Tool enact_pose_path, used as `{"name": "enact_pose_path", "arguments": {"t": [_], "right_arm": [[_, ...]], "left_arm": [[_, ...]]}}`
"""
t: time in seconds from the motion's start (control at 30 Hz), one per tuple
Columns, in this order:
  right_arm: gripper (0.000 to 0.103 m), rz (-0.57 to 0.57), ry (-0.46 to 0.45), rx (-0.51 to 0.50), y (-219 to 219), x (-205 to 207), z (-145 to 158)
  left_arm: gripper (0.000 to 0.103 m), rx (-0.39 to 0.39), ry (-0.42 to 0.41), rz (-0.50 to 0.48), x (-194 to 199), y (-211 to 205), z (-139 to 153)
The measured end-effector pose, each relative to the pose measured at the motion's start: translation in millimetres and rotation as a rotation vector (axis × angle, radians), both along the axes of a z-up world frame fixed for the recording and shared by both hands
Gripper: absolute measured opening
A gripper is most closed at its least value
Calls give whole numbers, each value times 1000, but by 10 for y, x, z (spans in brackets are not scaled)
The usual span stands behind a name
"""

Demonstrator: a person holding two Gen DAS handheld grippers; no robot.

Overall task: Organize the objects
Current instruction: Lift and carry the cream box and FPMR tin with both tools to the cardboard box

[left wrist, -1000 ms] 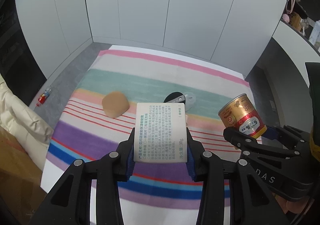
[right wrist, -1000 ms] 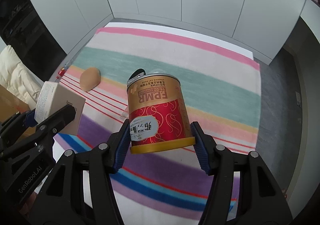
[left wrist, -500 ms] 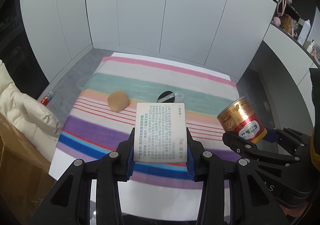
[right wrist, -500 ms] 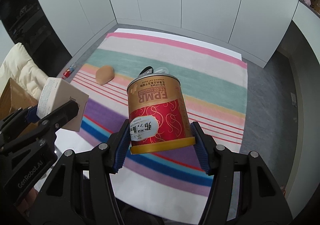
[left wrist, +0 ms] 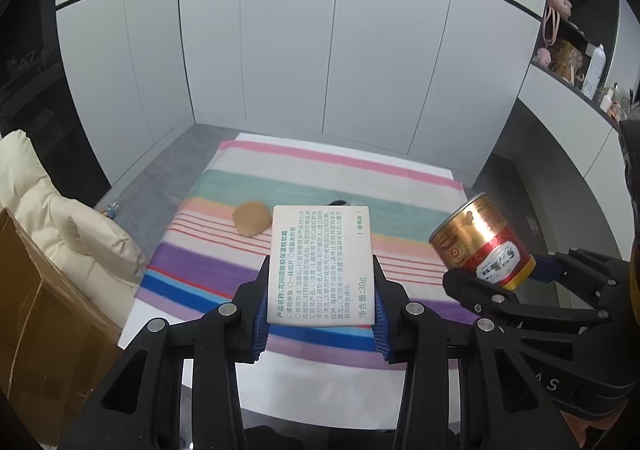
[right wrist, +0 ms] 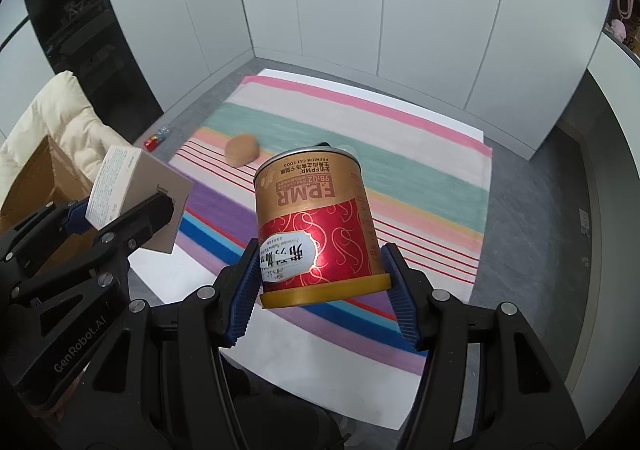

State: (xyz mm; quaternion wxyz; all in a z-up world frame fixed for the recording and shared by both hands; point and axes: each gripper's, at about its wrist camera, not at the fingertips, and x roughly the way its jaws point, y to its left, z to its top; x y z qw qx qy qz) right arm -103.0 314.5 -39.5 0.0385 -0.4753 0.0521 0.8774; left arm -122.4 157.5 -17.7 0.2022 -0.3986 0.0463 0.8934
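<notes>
My left gripper (left wrist: 320, 314) is shut on a white box printed with green text (left wrist: 322, 264) and holds it high above the striped cloth (left wrist: 280, 178). The box also shows in the right wrist view (right wrist: 132, 186). My right gripper (right wrist: 320, 290) is shut on a gold and red cat food can (right wrist: 316, 222), held upside down; the can also shows in the left wrist view (left wrist: 482, 242). A tan bun-shaped object (left wrist: 250, 218) lies on the cloth, also in the right wrist view (right wrist: 242, 149). A dark round object behind the box is mostly hidden.
An open cardboard box (right wrist: 36, 178) and a cream padded jacket (left wrist: 52, 206) are at the left of the table. A small bottle (right wrist: 156, 140) lies on the grey floor. White cabinets stand behind; shelves with items (left wrist: 572, 58) are at the right.
Both grippers have risen and pulled back from the table with their loads; the cloth and the tan object look smaller and farther away. The cardboard box has come into view at the left.
</notes>
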Motion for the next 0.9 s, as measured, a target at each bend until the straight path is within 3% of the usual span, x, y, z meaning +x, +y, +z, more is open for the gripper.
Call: {"name": "enact_pose_path", "arguments": {"t": [0.13,0.23,0.43,0.9], "right_arm": [[61,16,16,-6,-35,5,87],[61,37,35,-4,-90,-21,162],[61,79,58,5,-271,-65,210],[61,214,92,62,-837,-273,261]], "left_arm": [[41,0,20,12,-15,-94,2],[41,13,-19,41,-60,-214,-76],[41,-45,14,67,-75,-352,-147],[41,-18,23,133,-117,-717,-96]]}}
